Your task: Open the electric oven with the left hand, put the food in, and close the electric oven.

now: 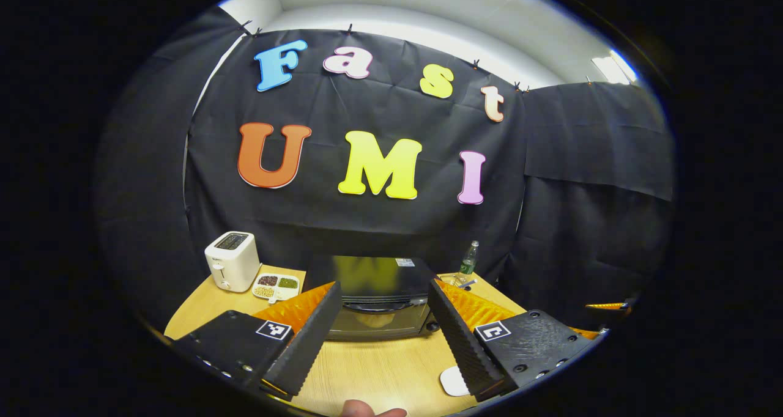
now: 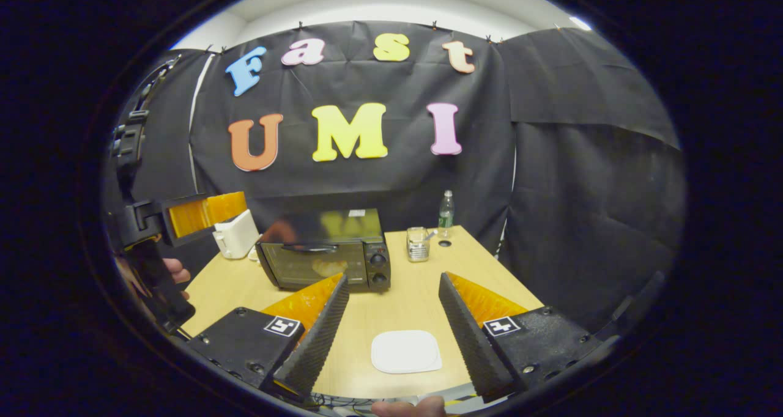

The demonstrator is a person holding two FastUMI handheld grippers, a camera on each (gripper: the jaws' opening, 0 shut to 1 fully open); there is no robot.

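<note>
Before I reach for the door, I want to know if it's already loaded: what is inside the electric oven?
Through the shut glass door of the electric oven a pale yellowish shape shows, perhaps food. The dark, reflective glass hides what it is.

Bare tabletop (image 2: 404, 295) before the shut oven (image 2: 324, 258), bar a white plate (image 2: 406, 351). Toaster (image 2: 235, 233) flanks its left; jar (image 2: 418, 244) and bottle (image 2: 446, 214) its right.
</note>
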